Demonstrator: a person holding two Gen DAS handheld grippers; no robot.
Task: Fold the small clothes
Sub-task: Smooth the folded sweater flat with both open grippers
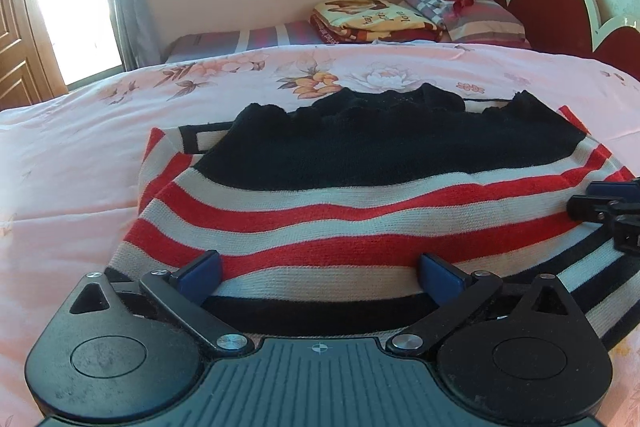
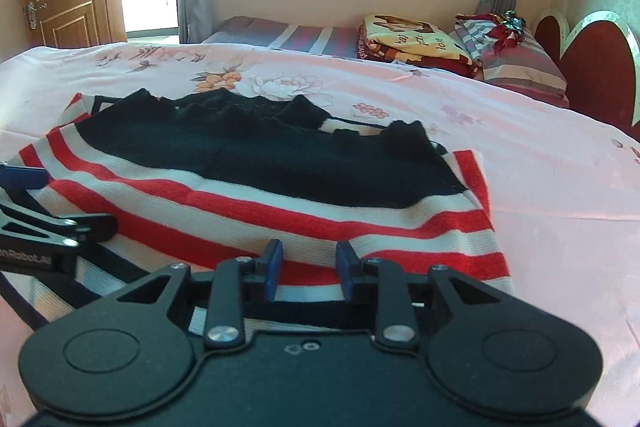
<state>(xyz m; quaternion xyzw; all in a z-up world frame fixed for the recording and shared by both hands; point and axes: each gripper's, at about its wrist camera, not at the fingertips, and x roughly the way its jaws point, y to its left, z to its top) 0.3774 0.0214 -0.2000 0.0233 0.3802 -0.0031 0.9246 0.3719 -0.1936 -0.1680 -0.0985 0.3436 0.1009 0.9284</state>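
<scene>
One sweater (image 1: 360,187) lies flat on the bed (image 1: 80,147), black on top, red and white stripes below, black-and-white bands at the near hem. Two grippers work that hem: the left gripper (image 1: 320,269) has its fingers spread wide, the right gripper (image 2: 308,263) has its fingers parted narrowly, both over the stripes, gripping nothing. The hem itself is hidden under both bodies. One folded blanket (image 2: 412,41) sits beyond.
</scene>
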